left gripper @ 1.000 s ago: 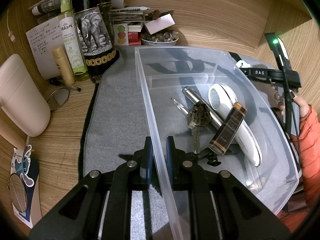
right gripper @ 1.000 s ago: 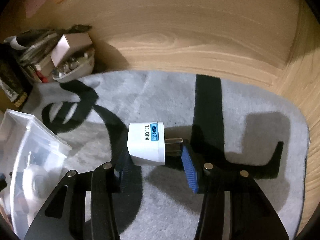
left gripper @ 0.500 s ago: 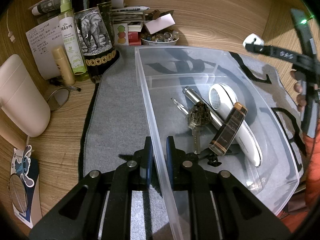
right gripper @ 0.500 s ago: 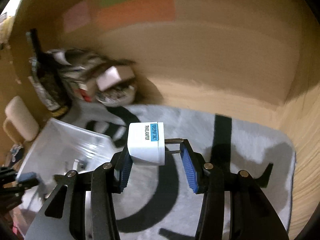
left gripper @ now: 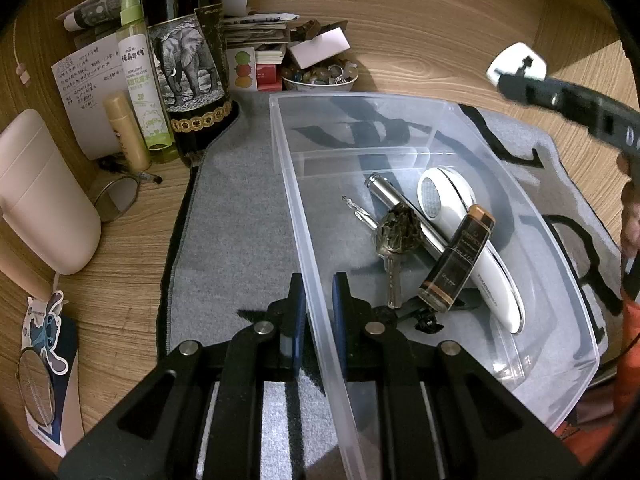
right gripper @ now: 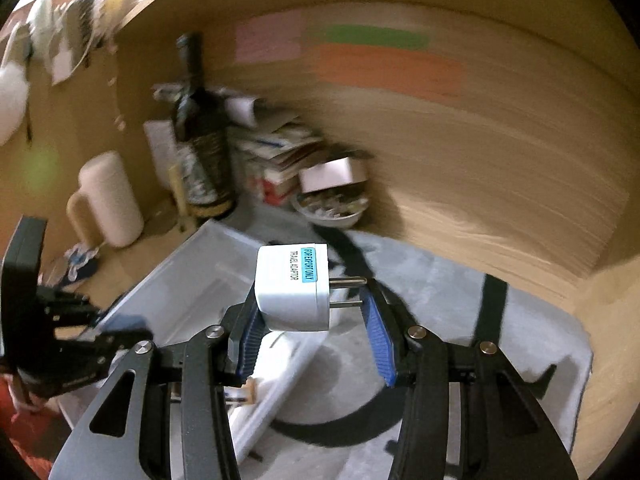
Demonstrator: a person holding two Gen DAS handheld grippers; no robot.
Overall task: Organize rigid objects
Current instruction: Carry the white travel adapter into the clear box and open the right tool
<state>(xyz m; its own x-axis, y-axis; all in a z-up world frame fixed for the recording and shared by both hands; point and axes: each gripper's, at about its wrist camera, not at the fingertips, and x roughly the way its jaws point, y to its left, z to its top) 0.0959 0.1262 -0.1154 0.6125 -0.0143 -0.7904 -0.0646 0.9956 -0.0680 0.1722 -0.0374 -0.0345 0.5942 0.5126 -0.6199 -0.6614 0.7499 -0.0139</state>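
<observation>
While the left gripper [left gripper: 318,312] stays out of the carrying, its pads are pinched on the near wall of the clear bin [left gripper: 400,100], steadying it on the grey mat [left gripper: 236,216]. Inside lie a white shaver [left gripper: 472,248], keys [left gripper: 394,240], a metal tube [left gripper: 386,192] and a dark bottle [left gripper: 458,260].

From the right wrist, the right gripper [right gripper: 314,322] clamps the white travel adapter [right gripper: 292,292] in the air, seemingly over the bin's far end [right gripper: 208,272]. Bring it low over a bare patch of floor before letting go. Motion blur smears the bin's contents here.
</observation>
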